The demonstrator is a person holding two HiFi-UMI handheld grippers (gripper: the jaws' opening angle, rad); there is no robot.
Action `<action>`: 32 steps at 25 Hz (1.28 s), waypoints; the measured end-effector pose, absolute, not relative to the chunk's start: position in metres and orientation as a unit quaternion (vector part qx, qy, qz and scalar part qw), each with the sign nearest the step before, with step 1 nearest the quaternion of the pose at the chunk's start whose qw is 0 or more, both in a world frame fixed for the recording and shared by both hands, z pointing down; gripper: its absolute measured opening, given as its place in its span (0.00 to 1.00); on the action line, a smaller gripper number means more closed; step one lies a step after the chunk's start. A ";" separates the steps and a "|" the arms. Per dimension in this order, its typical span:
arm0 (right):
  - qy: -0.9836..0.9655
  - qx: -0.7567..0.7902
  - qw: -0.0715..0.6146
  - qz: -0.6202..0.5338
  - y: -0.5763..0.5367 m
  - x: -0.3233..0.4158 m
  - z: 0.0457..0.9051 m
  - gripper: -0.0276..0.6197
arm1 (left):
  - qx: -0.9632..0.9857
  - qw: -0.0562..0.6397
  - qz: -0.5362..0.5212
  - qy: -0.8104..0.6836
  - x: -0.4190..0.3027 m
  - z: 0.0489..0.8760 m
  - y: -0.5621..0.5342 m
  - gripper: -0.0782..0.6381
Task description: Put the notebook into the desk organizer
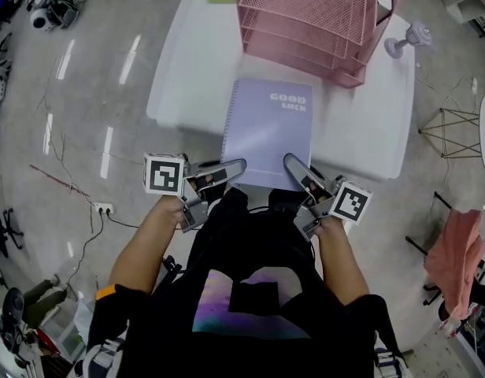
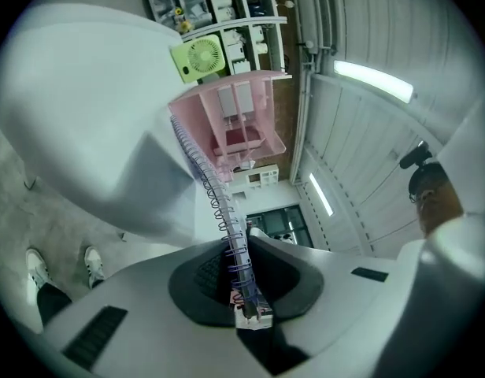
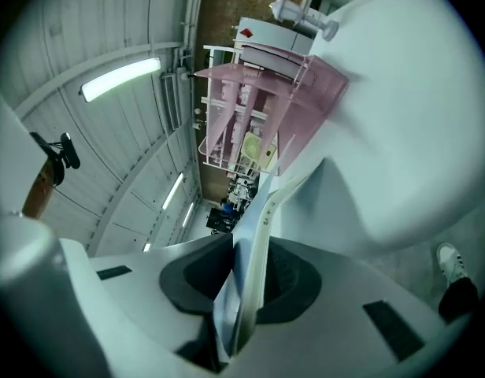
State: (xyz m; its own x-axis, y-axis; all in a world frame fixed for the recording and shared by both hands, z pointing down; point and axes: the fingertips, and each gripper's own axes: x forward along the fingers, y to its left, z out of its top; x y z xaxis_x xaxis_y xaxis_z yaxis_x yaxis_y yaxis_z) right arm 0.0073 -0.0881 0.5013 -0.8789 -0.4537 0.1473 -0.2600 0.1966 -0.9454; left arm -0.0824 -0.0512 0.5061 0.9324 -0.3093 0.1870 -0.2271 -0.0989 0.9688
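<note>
Notebook gripped at both near corners

Left gripper [image 1: 233, 167] is clamped on the spiral binding at the near left corner of the notebook [image 1: 270, 132]. Right gripper [image 1: 294, 164] is clamped on the page edge at the near right corner. The lilac notebook lies cover up, its near edge overhanging the white table [image 1: 191, 69] and its far edge just short of the organizer [image 1: 305, 14]. Whether it rests on the table cannot be told. The pink mesh organizer stands at the table's far side, with a green fan [image 2: 199, 57] beside it on the left.
</note>
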 end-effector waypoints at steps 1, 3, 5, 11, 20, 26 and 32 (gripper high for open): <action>0.773 -0.236 0.084 -0.583 -0.087 0.007 0.496 0.17 | 0.749 0.637 -0.025 -0.179 -0.084 0.502 -0.052 0.17; 0.779 -0.246 0.088 -0.570 -0.087 0.006 0.486 0.17 | 0.764 0.621 -0.016 -0.173 -0.086 0.494 -0.054 0.18; 0.785 -0.257 0.091 -0.556 -0.086 0.005 0.477 0.17 | 0.775 0.609 -0.011 -0.167 -0.088 0.486 -0.056 0.18; 0.804 -0.284 0.111 -0.511 -0.083 0.001 0.441 0.17 | 0.812 0.566 -0.001 -0.139 -0.092 0.451 -0.059 0.18; 0.824 -0.319 0.140 -0.447 -0.081 0.000 0.384 0.17 | 0.863 0.493 0.011 -0.105 -0.097 0.394 -0.066 0.18; 0.840 -0.339 0.134 -0.403 -0.087 0.004 0.352 0.18 | 0.885 0.454 0.016 -0.099 -0.093 0.364 -0.076 0.19; 0.853 -0.346 0.128 -0.370 -0.113 0.012 0.318 0.18 | 0.901 0.419 0.012 -0.111 -0.085 0.333 -0.103 0.21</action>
State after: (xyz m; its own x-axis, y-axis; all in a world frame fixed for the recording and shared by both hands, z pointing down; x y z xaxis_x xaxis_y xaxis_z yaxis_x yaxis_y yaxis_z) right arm 0.0121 -0.1128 0.3185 -0.7275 -0.6851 0.0378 -0.4959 0.4868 -0.7191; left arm -0.0846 -0.1031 0.3329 0.9750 -0.1908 0.1140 -0.2102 -0.6248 0.7519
